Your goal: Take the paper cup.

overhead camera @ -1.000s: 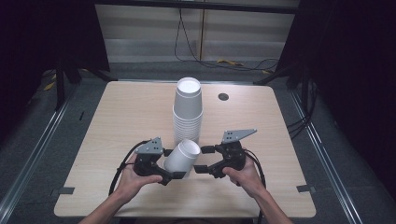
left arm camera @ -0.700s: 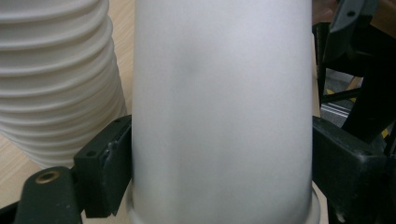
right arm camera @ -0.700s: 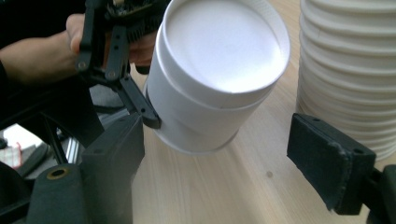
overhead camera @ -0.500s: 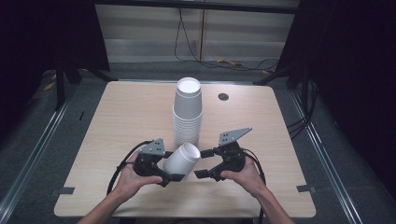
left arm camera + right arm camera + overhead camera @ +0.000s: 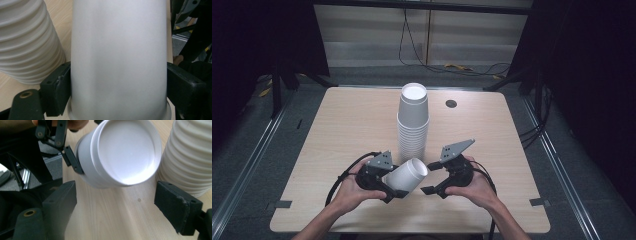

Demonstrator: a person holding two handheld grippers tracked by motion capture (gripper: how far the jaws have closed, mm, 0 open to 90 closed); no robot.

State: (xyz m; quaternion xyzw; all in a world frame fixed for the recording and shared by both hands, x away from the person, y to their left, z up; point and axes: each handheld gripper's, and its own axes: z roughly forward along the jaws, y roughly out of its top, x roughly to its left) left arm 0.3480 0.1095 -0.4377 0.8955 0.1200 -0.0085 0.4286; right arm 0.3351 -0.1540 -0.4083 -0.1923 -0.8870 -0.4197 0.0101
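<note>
A single white paper cup (image 5: 408, 174) is held on its side just above the near middle of the wooden table (image 5: 337, 130), clamped across its wall by the left gripper (image 5: 398, 186); in the left gripper view the two black jaws press flat against either side of the cup's smooth body (image 5: 118, 57), with the rolled rim at the bottom edge of that view, nearest the camera. In the high view the cup's flat end faces toward the right hand and slightly up. The right gripper view looks straight at that end (image 5: 127, 152): a recessed white disc inside a raised ring, with nothing resting on it, so it reads as the cup's base; what lies inside the cup cannot be told. The right gripper (image 5: 430, 178) sits just beside the cup's base, its jaws spread wide with only bare table between them, touching nothing. Directly behind the held cup stands a tall stack of white cups (image 5: 413, 120), nested one inside the next so that their rims form a ribbed column; the topmost one stands upside down, its flat base up. The stack stands upright, close to the held cup but apart from it. A small dark round grommet (image 5: 451, 104) is set in the table's far right part, well clear of the cups
</note>
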